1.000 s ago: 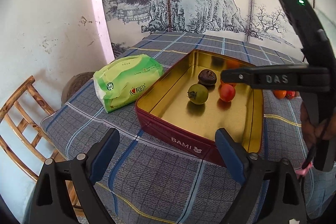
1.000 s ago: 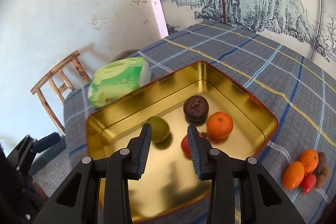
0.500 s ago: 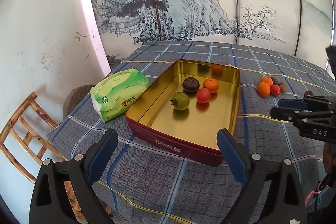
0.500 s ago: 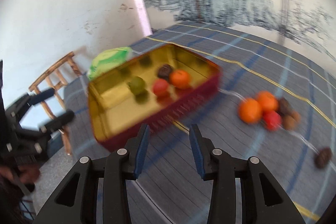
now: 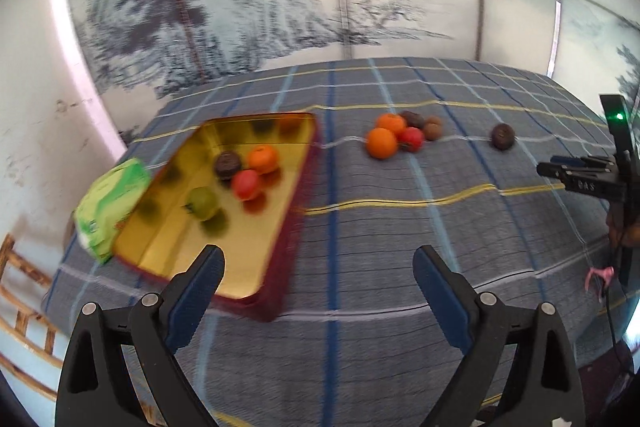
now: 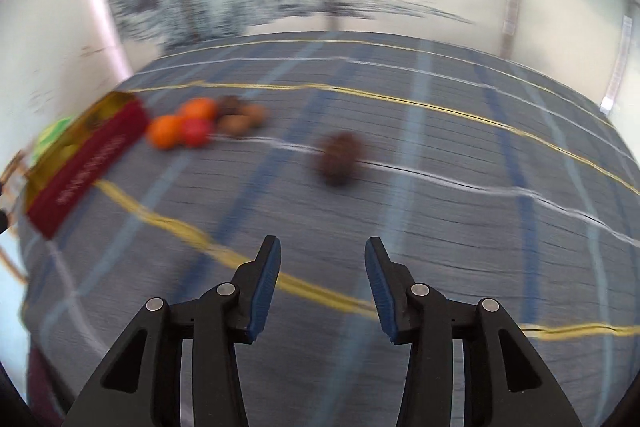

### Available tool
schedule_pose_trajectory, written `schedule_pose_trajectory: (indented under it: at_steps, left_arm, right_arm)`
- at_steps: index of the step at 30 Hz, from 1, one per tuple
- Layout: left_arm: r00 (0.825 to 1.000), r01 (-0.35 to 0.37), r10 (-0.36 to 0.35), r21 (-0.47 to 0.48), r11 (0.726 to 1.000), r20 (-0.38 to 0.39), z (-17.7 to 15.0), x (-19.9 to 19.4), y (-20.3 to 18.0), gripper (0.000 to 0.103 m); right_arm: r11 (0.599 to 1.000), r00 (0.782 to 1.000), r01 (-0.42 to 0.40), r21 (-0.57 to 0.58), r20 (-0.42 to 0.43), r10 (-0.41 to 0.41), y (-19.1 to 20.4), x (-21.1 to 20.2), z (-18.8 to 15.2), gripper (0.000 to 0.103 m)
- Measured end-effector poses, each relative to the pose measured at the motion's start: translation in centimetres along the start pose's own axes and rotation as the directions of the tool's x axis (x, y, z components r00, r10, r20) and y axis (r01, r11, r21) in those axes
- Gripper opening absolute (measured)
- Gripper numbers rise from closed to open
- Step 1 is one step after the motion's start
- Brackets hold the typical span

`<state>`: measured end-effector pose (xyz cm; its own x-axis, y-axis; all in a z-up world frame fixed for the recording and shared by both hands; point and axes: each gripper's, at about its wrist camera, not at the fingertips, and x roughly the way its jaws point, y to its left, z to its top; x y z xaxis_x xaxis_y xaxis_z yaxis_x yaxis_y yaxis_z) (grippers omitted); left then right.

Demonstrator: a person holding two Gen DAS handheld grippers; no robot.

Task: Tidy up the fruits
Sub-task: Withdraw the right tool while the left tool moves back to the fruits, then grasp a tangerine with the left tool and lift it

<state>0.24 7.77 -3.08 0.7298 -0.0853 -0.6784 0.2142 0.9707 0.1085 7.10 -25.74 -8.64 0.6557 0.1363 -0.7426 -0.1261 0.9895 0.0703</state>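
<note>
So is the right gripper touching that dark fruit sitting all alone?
Apart. In the right wrist view, bare tablecloth shows between the right gripper and the lone dark fruit; nothing is between its fingers.

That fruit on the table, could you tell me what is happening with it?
A person is sorting fruit into the gold tin; four pieces already lie inside. Both grippers are empty. The right gripper, its jaws just opening, faces a lone dark fruit. The left gripper hangs wide open.

Four fruits sat in the tin at left; to its right a cluster lay on the tablecloth, a lone fruit farther right.
</note>
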Motion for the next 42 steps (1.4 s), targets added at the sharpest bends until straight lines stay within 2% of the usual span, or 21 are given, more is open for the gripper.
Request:
schedule_pose_trajectory:
  at_steps: [2,4,7,8,10,14,19,21,28,30,32,35,38,42]
  left_arm:
    - [0.999,0.048,-0.047,0.029,0.998,-0.016,0.8,1.1,-1.6,0.091]
    - [0.996,0.086,-0.085,0.072,0.994,-0.018,1.7,2.2,-3.3,0.084]
    - [0.996,0.091,-0.089,0.168,0.982,-0.016,3.4,4.1,-5.6,0.078]
    - [0.995,0.097,-0.095,0.188,0.977,-0.019,3.8,4.6,-6.0,0.074]
    - [0.992,0.129,-0.124,0.220,0.967,-0.040,5.1,6.4,-6.6,0.073]
    - [0.984,0.169,-0.153,0.211,0.963,-0.089,7.5,9.8,-6.2,0.062]
    - [0.973,0.199,-0.181,0.120,0.973,-0.146,10.3,14.2,-4.3,0.044]
    - [0.968,0.211,-0.190,0.115,0.971,-0.166,11.0,15.4,-4.0,0.044]
    - [0.954,0.225,-0.173,0.201,0.953,-0.244,11.0,18.6,-4.8,0.044]
    - [0.949,0.223,-0.164,0.206,0.953,-0.268,10.8,19.5,-4.9,0.040]
    - [0.943,0.246,-0.193,0.178,0.953,-0.270,10.7,19.8,-4.6,0.033]
    - [0.943,0.242,-0.204,0.124,0.962,-0.262,10.7,19.8,-4.2,0.032]
    - [0.953,0.205,-0.187,0.053,0.977,-0.237,9.8,18.4,-4.1,0.032]
    - [0.970,0.183,-0.176,0.026,0.983,-0.169,8.1,14.3,-5.2,0.032]
  right_arm:
    - [0.999,1.000,0.027,0.034,0.002,-0.027,-2.1,0.0,-0.3,0.046]
    - [0.996,1.000,0.025,0.082,0.001,-0.026,-4.1,-0.1,-0.5,0.047]
    - [0.982,0.999,-0.046,0.182,0.017,0.043,-6.6,-0.4,-0.8,0.049]
    - [0.980,0.998,-0.056,0.192,0.021,0.053,-6.9,-0.4,-0.8,0.050]
    - [0.977,0.997,-0.079,0.196,0.021,0.077,-7.1,-0.4,-0.8,0.052]
    - [0.973,0.993,-0.117,0.199,0.027,0.114,-6.8,-0.4,-1.0,0.055]
    - [0.970,0.988,-0.153,0.191,0.042,0.147,-6.5,-0.3,-1.0,0.059]
    - [0.968,0.986,-0.165,0.190,0.043,0.160,-6.5,-0.3,-1.1,0.059]
    - [0.965,0.983,-0.183,0.186,0.041,0.179,-6.3,-0.2,-1.1,0.060]
    - [0.965,0.983,-0.184,0.186,0.039,0.180,-6.3,-0.1,-1.0,0.061]
    - [0.965,0.983,-0.185,0.185,0.036,0.181,-6.3,-0.1,-1.0,0.061]
    - [0.966,0.983,-0.182,0.182,0.028,0.180,-6.2,0.0,-1.0,0.062]
    - [0.967,0.984,-0.178,0.180,0.022,0.177,-6.2,0.1,-1.0,0.063]
    - [0.970,0.986,-0.164,0.182,0.017,0.163,-6.1,0.3,-0.9,0.064]
